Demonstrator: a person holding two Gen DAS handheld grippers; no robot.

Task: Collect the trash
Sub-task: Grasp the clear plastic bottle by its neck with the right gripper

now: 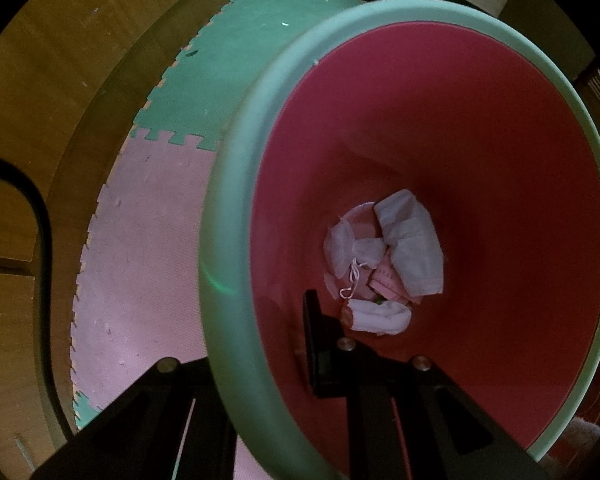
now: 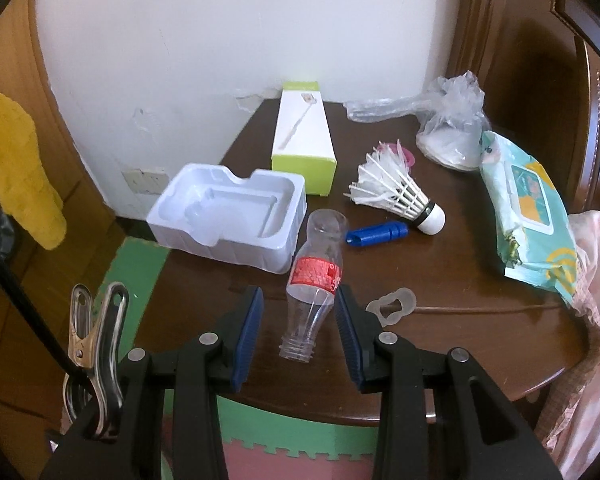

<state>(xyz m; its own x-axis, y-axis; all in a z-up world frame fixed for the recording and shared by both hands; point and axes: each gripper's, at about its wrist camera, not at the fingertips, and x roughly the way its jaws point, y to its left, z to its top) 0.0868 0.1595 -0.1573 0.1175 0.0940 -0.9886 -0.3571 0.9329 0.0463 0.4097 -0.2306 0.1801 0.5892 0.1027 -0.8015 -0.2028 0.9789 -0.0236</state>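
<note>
In the left wrist view my left gripper (image 1: 255, 344) is shut on the green rim (image 1: 227, 240) of a trash bin with a pink inside; one finger is inside, one outside. Crumpled white tissues (image 1: 404, 248) lie at its bottom. In the right wrist view my right gripper (image 2: 297, 312) is open, with a blue pad on either side of a clear plastic bottle (image 2: 314, 280) with a red label. The bottle lies capless on the dark wooden table (image 2: 460, 280), its neck toward me.
On the table lie a white plastic tray (image 2: 227, 216), a white and green box (image 2: 304, 136), a shuttlecock (image 2: 396, 192), a blue tube (image 2: 376, 234), a clear bag (image 2: 448, 116), a wipes pack (image 2: 528, 216) and a clear ring (image 2: 392, 306). Green and pink foam mats (image 1: 147, 264) cover the floor.
</note>
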